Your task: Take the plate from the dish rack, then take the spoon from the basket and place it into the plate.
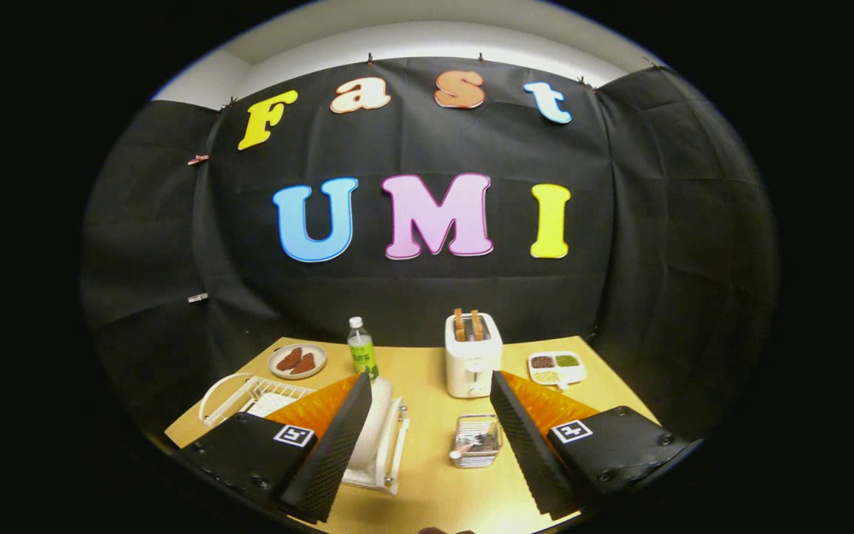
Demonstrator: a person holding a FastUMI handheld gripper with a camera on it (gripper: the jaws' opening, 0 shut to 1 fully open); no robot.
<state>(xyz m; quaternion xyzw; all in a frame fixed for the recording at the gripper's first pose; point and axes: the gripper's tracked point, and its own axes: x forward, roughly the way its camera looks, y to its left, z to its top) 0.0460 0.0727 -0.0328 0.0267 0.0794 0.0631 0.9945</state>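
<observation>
My gripper (427,445) hangs above the near part of the yellow table (434,489) with its two black ribbed fingers (334,445) spread wide and nothing between them. Just ahead, between the fingers and closer to my right one, sits the small wire basket (477,440) with the spoon (465,449) lying in it, handle toward me. Beside my left finger and partly hidden behind it stands the white dish rack (382,452), holding the white plate (373,426) upright. Farther toward the table's left edge lies a white wire rack (249,397). Beyond the basket, near the middle of the table, stands a white toaster (473,356) with two slices in its slots. Along the far edge are a plate of brown food (297,361), a green-labelled bottle (362,348) and a divided white tray (557,367) toward the far right corner.
</observation>
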